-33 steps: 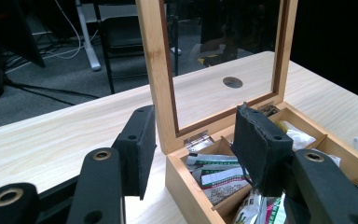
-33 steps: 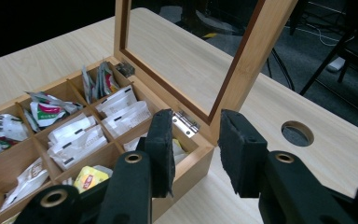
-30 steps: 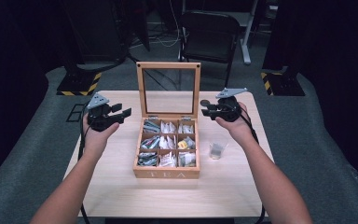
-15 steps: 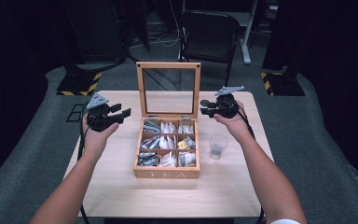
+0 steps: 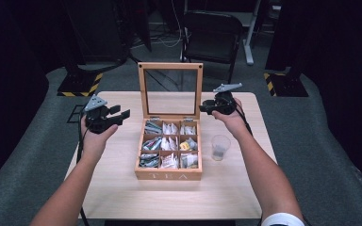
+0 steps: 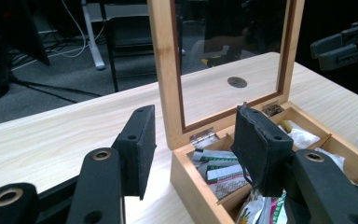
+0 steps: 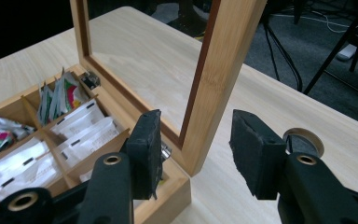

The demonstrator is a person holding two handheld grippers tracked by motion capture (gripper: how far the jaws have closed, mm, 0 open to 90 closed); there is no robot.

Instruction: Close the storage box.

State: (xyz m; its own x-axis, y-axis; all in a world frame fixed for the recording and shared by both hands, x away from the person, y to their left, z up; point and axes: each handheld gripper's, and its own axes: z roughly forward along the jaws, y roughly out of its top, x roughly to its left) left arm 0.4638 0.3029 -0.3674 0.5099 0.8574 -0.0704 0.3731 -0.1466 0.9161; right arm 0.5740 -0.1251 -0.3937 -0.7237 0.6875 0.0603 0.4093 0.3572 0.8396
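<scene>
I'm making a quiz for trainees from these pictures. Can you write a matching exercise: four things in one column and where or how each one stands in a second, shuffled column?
Things:
1. hinged glass-paned wooden lid
2. clear plastic cup
3. black two-jaw left tool
4. black two-jaw right tool

Places or states:
A. on the table, right of the wooden tea box
B. standing upright, open
C. jaws apart, either side of the lid's right frame post
D. jaws apart, left of the box, holding nothing

Pairs: 1-B, 2-A, 3-D, 4-C
</scene>
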